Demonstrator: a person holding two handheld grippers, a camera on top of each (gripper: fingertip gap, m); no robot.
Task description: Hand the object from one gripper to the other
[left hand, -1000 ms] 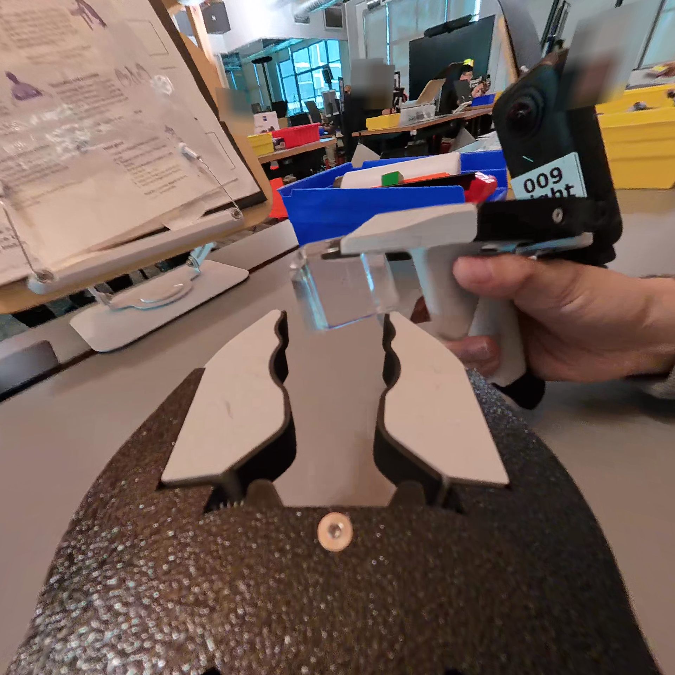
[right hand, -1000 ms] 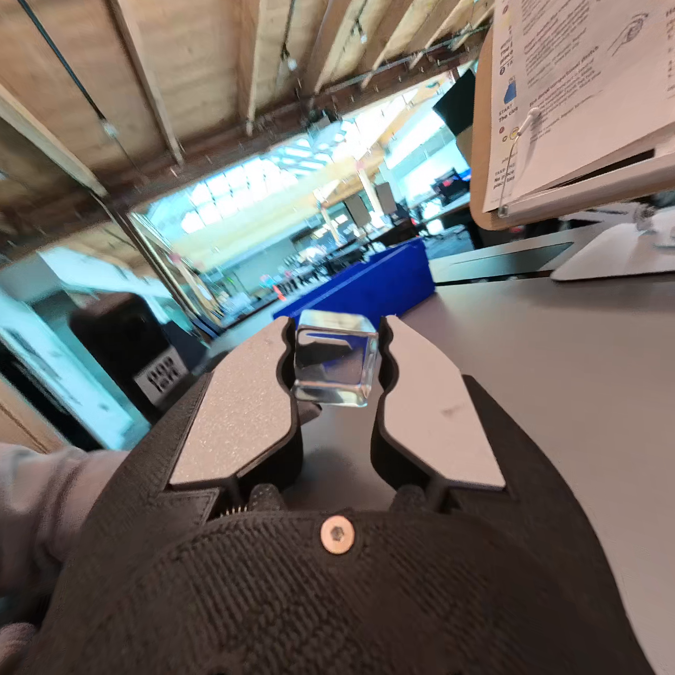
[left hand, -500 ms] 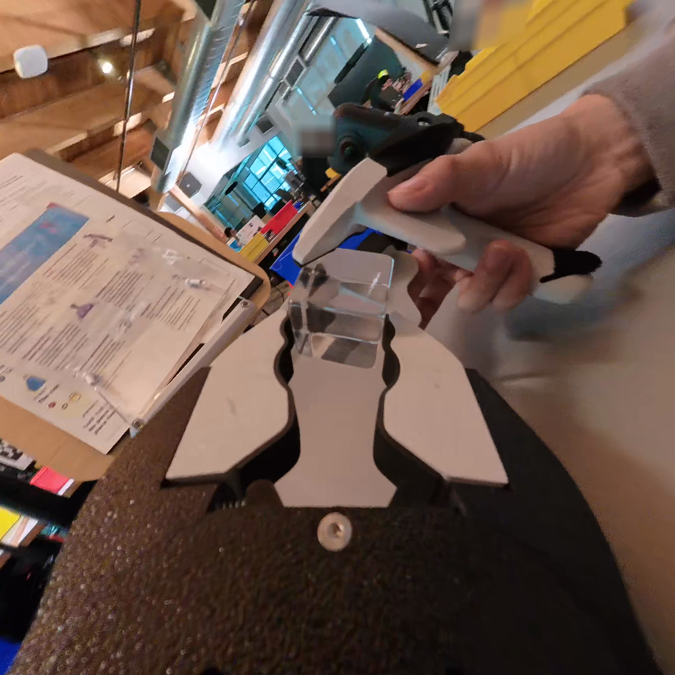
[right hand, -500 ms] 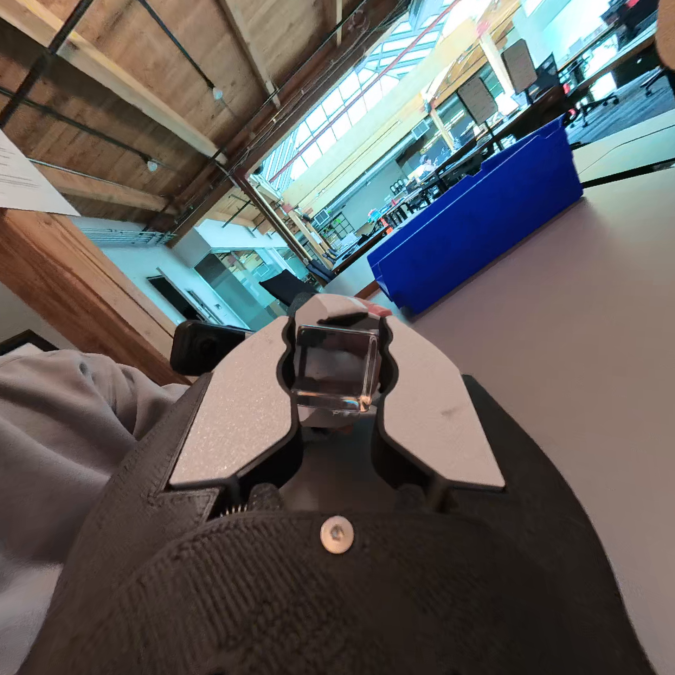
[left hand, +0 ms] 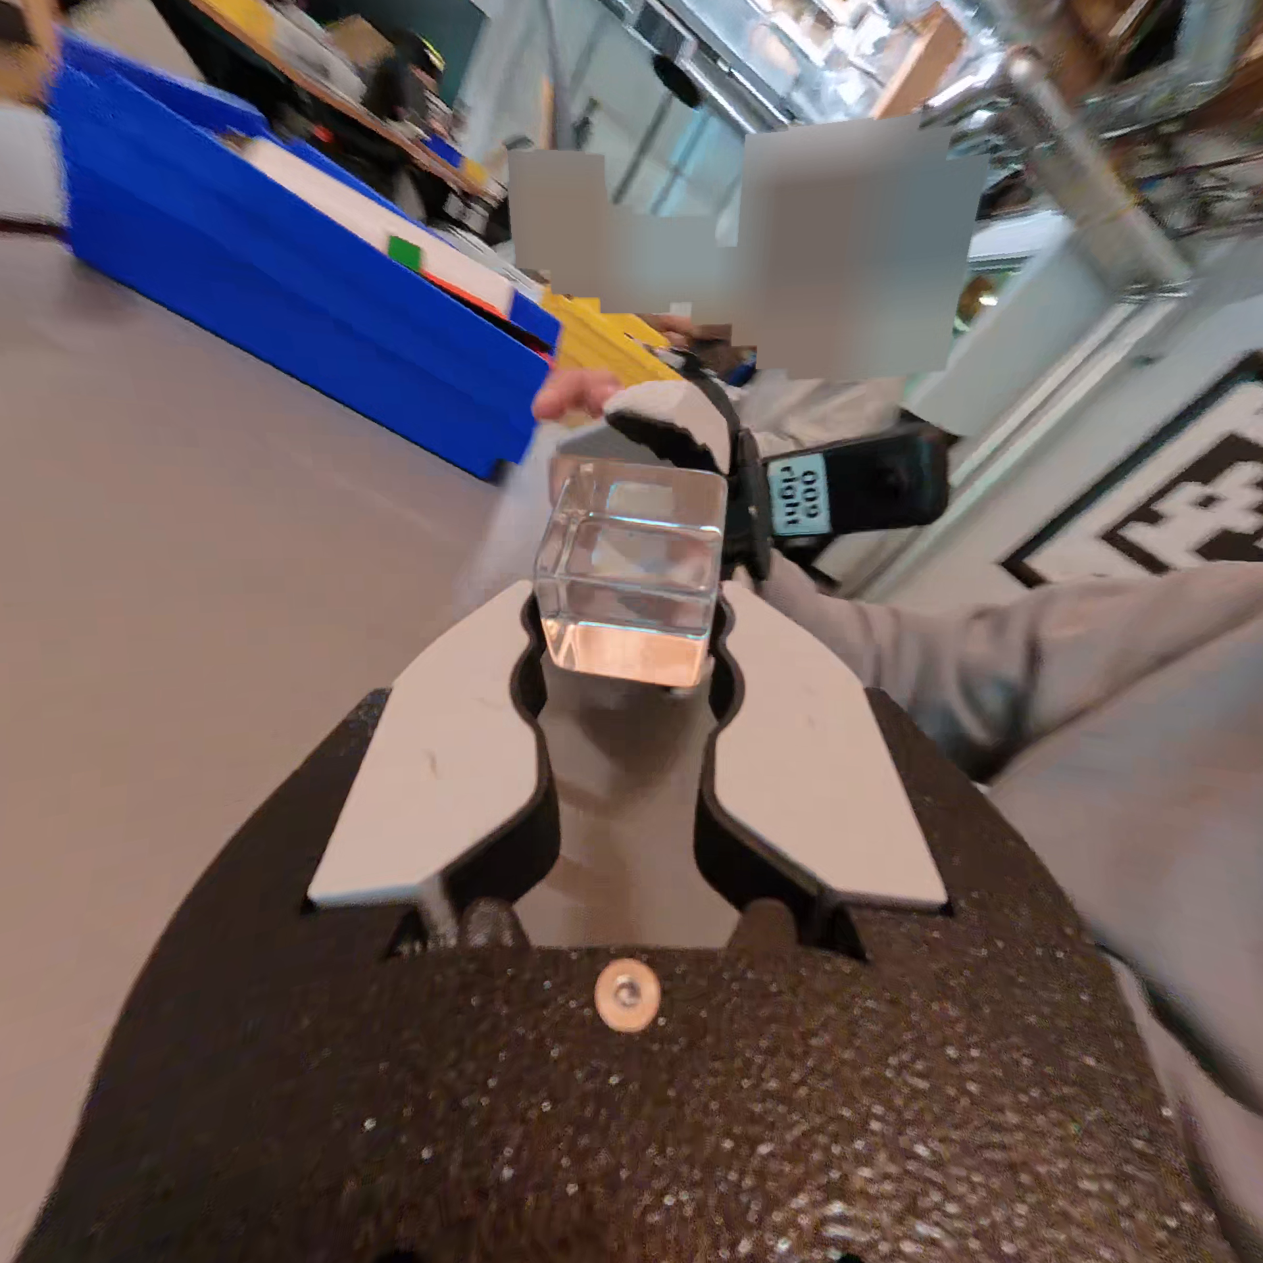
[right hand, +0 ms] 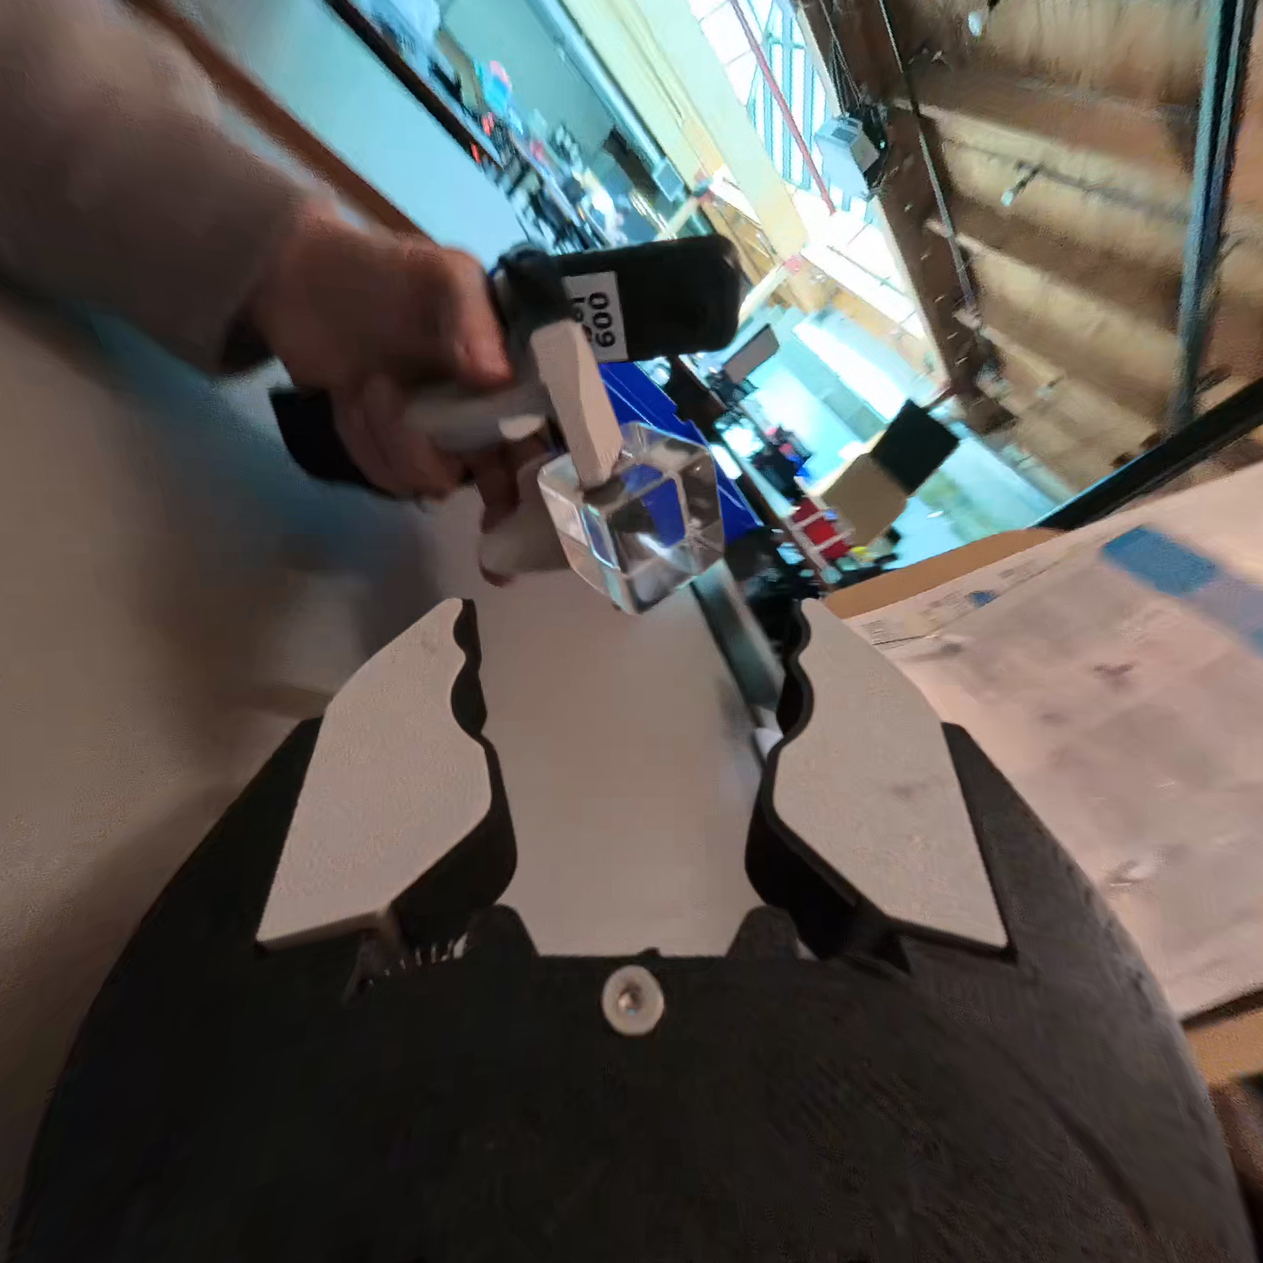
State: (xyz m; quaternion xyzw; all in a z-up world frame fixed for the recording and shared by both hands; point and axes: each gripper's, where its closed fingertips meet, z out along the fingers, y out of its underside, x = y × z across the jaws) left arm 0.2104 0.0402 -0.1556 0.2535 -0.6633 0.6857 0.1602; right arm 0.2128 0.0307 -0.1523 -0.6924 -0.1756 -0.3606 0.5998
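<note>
A clear acrylic cube [left hand: 629, 547] sits between the fingertips of my left gripper [left hand: 625, 615], which is shut on it and holds it above the grey table [left hand: 205, 547]. My right gripper [right hand: 632, 615] is open and empty, its jaws wide apart, a short way back from the cube [right hand: 635, 526]. In the right wrist view a finger [right hand: 581, 410] of the left gripper presses on the cube, with a hand on the handle behind it. In the left wrist view the right gripper's body [left hand: 854, 485] shows just behind the cube.
A blue bin [left hand: 273, 273] with items in it stands on the table at the left, with yellow bins [left hand: 601, 335] behind. A paper sheet on a wooden stand [right hand: 1059, 649] lies to the right of my right gripper. A grey sleeve [left hand: 1025, 683] crosses the right side.
The cube has passed from my right gripper to my left. The left gripper closed on it, the right opened and drew back. Both views have swung round.
</note>
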